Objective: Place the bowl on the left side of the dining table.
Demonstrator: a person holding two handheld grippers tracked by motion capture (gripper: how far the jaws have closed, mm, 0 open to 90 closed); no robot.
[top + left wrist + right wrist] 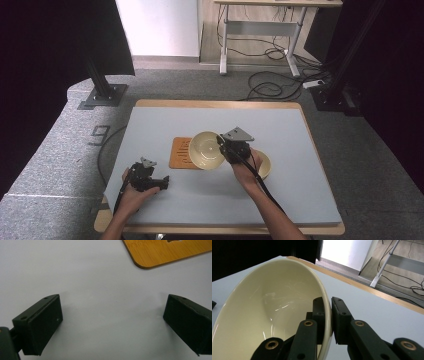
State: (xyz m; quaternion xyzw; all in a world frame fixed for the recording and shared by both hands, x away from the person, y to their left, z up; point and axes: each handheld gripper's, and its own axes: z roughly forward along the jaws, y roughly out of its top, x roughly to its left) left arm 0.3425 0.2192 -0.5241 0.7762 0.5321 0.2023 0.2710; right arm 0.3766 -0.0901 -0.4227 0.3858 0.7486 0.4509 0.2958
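The right gripper [220, 142] pinches the rim of a cream bowl [206, 149], holding it tipped up over the wooden board [179, 153] in the middle of the table [280, 190]. The left gripper [164, 183] rests near the front edge, jaws wide apart, holding nothing

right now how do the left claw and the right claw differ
The left claw stands wide open with nothing between its jaws; the right claw is shut on the rim of the cream bowl. The left claw sits low over the bare blue table near the wooden board; the right claw holds its bowl tilted above that board. Both are black two-jaw tools, each held in a hand.
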